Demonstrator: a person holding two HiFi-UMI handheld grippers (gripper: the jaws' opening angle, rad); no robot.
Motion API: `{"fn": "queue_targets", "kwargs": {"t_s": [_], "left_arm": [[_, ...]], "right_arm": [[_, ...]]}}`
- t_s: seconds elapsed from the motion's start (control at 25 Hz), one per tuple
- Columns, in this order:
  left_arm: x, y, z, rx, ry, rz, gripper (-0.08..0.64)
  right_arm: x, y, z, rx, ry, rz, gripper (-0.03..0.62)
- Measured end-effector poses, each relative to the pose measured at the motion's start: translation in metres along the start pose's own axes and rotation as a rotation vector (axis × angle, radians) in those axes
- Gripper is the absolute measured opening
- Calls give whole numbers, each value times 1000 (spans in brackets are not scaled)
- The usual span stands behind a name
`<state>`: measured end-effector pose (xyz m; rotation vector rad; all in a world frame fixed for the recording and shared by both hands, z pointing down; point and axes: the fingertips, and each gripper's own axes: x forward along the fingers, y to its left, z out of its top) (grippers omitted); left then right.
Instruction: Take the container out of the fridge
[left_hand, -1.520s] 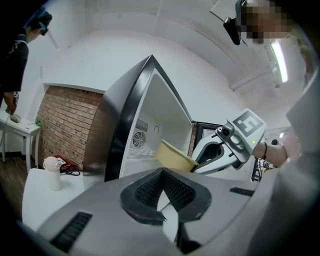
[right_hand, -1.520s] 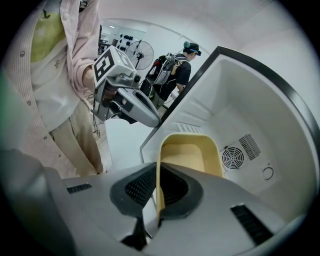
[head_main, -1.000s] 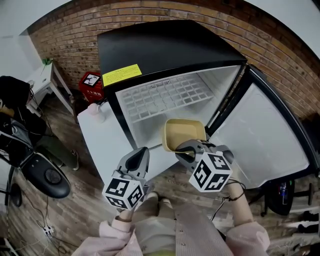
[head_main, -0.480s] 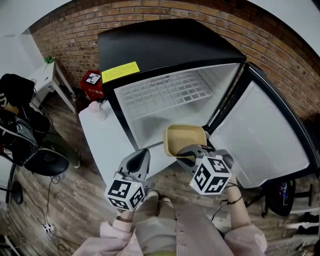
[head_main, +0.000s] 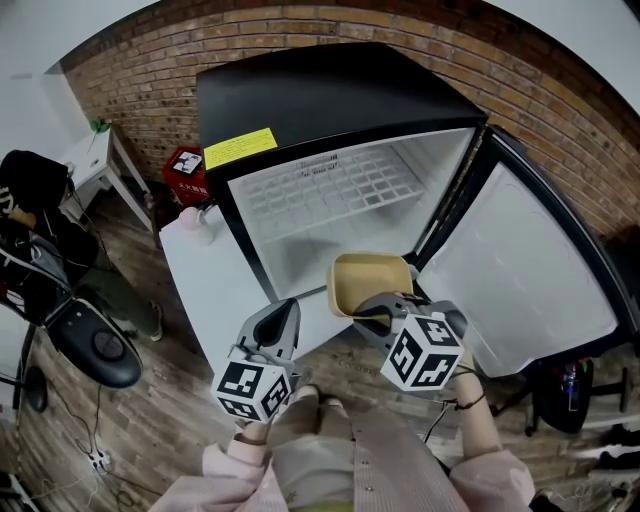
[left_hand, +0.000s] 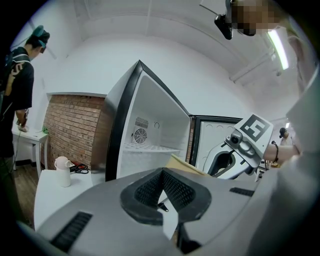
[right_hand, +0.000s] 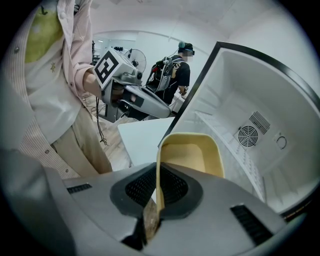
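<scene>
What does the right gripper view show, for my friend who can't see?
The right hand-held gripper pinches the rim of a yellow container, held before an open white fridge. At left, a person in a pink shirt holds the left hand-held gripper.

Right claw clamped on yellow container rim, fridge open

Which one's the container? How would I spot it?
Find the black fridge, door swung open. In front of its white interior, the right gripper pinches the rim of the container: an empty pale-yellow tub, the only loose item there.
</scene>
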<state>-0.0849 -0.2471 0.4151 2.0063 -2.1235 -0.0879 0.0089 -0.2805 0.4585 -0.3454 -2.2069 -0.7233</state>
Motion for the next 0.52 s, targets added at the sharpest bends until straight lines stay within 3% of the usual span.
{"fn": "queue_targets", "kwargs": {"t_s": [0.52], "left_arm": [[1,-1,4,10,-11,4,-8]], "right_arm": [[-1,3,2,-2,-5,5,14]]}}
